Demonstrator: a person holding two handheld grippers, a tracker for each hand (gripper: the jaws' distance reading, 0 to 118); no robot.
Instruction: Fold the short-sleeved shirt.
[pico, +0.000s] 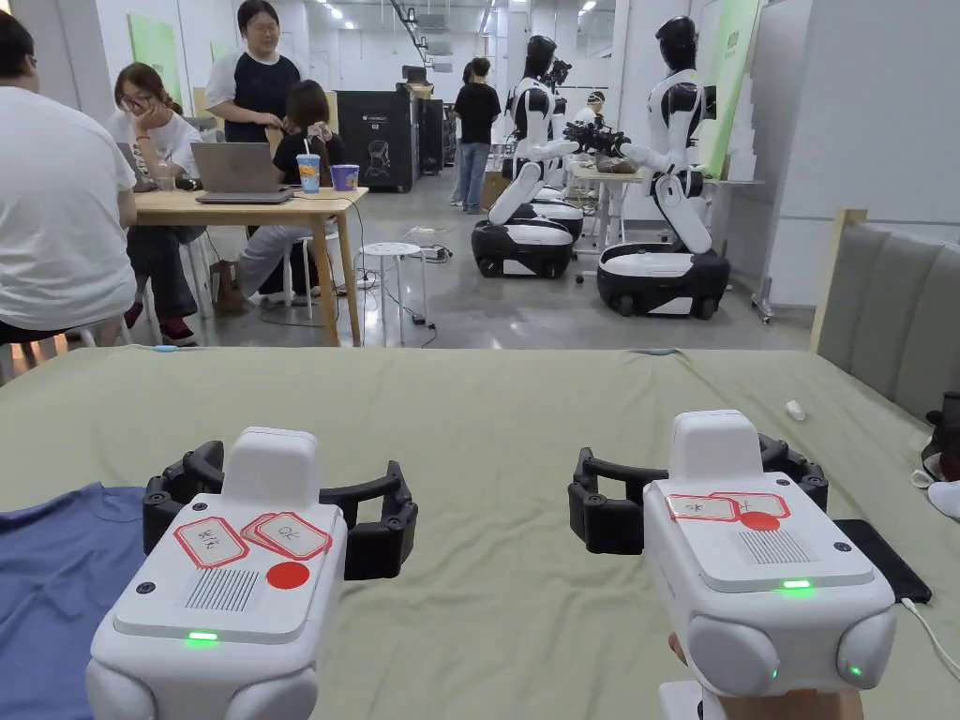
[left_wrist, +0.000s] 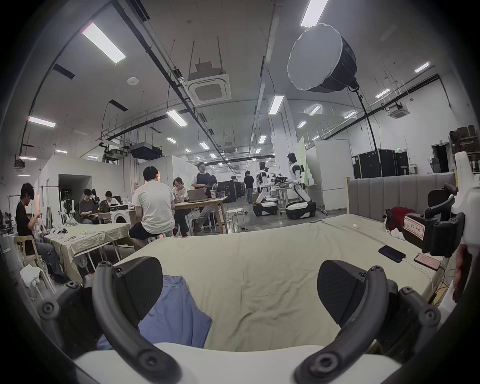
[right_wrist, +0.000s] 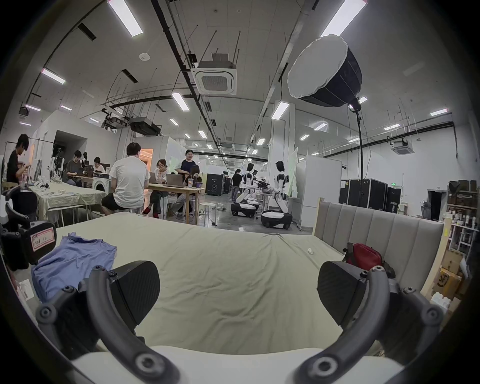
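Left gripper held above the olive-green bedsheet, jaws spread wide apart, nothing between them, touching nothing; in the left gripper view the same wide gap, with bare sheet across most of it; blue short-sleeved shirt lying crumpled on the sheet just inside and behind the left-hand jaw of that gripper, no contact visible. Seen from the head view, shirt off to the left of the left gripper, partly hidden under its white body.

Right gripper level with the left one and well apart from it, also above the sheet, jaws equally wide open, empty; in the right gripper view only wrinkled sheet between the two black pads; shirt far to the left of this gripper, beyond its left jaw.

Dark phone flat on the sheet just right of the right gripper; red bag against the grey headboard, beyond the right jaw.
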